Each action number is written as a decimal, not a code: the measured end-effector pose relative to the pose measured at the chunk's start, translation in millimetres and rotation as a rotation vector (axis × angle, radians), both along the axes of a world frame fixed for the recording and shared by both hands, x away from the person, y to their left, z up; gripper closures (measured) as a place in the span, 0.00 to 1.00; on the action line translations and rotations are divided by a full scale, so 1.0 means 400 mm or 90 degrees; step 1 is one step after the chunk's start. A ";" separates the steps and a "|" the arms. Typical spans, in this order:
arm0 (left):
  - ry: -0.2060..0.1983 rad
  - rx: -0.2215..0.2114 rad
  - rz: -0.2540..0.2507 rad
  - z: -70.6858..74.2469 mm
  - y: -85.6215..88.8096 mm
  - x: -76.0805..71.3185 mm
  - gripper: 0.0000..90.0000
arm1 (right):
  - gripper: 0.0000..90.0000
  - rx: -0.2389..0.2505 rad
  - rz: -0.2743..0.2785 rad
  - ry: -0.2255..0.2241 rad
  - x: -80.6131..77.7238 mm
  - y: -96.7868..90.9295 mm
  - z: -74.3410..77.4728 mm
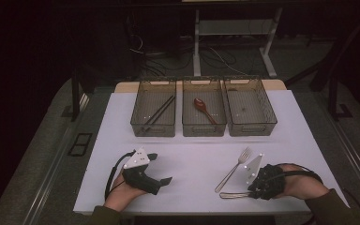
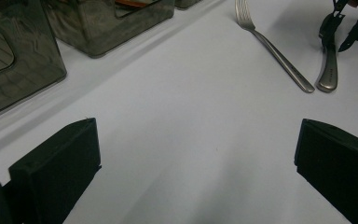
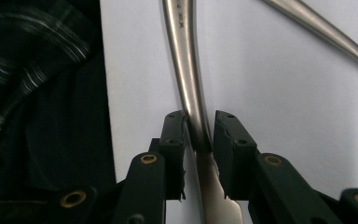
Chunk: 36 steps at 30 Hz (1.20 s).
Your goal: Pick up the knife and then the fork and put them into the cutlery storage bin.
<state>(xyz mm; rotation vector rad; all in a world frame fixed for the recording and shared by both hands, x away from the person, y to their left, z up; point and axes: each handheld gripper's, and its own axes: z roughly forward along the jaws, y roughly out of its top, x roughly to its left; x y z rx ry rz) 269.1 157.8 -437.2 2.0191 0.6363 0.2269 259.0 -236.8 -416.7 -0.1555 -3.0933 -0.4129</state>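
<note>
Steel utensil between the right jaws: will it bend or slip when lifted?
Probably stiff: the steel utensil looks like solid metal. Likely slippery, since its polished handle is narrow where the right gripper straddles it. Unlikely to roll; it seems flat.

White table [image 1: 192, 164], three grey bins [image 1: 204, 108] in a row, fork [image 1: 234, 169] and knife [image 1: 232, 194] near the front edge.

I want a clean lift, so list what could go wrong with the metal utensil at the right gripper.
1. The metal utensil sits between the right gripper jaws on its narrow, smooth handle, with no firm clamp evident. It may slip or swing when lifted.
2. The fork lies close beside it and could get knocked.
3. The table edge is near, so a dropped utensil might slide off.
</note>
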 end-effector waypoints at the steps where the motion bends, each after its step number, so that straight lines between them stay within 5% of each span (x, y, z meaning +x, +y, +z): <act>1: 0.000 0.000 0.000 0.000 0.000 0.000 0.00 | 0.81 -0.003 0.011 -0.001 0.001 0.003 -0.002; 15: 0.000 0.004 -0.003 0.000 -0.003 -0.001 0.00 | 0.87 -0.076 0.090 -0.020 -0.002 0.046 -0.005; 26: -0.001 0.004 -0.004 0.000 -0.002 0.000 0.00 | 0.87 -0.024 0.102 0.003 0.000 0.028 0.008; 36: -0.001 -0.001 -0.002 -0.001 -0.001 0.000 0.00 | 0.87 0.090 -0.007 -0.016 0.036 -0.020 0.055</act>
